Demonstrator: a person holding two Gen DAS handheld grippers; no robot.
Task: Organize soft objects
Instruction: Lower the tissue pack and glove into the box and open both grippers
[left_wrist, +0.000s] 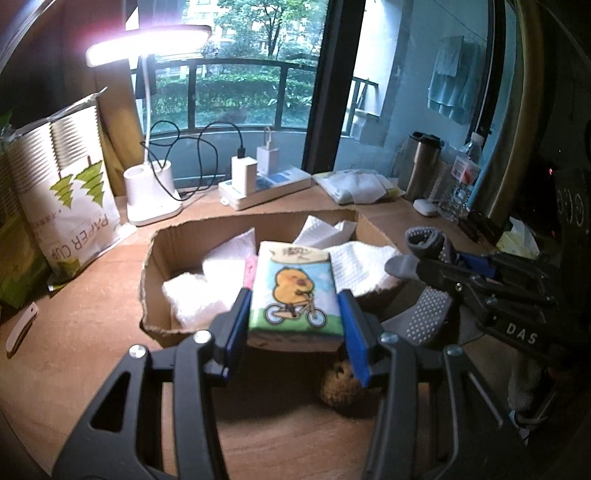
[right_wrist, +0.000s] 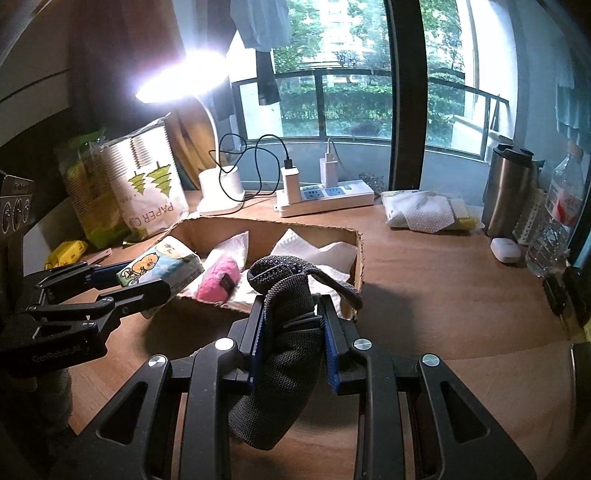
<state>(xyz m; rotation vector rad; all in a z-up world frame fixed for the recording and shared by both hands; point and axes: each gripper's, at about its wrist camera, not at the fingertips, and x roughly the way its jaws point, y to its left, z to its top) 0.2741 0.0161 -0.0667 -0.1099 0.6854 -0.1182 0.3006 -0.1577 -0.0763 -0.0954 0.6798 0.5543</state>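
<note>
A tissue pack (left_wrist: 293, 295) is pinched in the left gripper's (left_wrist: 293, 314) jaws above the cardboard box (left_wrist: 155, 258); a grey sock (right_wrist: 291, 332) is clamped in the right gripper's (right_wrist: 293, 339) jaws.

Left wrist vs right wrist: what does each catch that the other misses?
Only the left wrist view shows a brown fuzzy object on the desk under the left tool. Only the right wrist view shows the pink fluffy item clearly inside the cardboard box, plus a yellow packet. Both show the tissue pack, grey sock in the right tool, and lamp.
</note>
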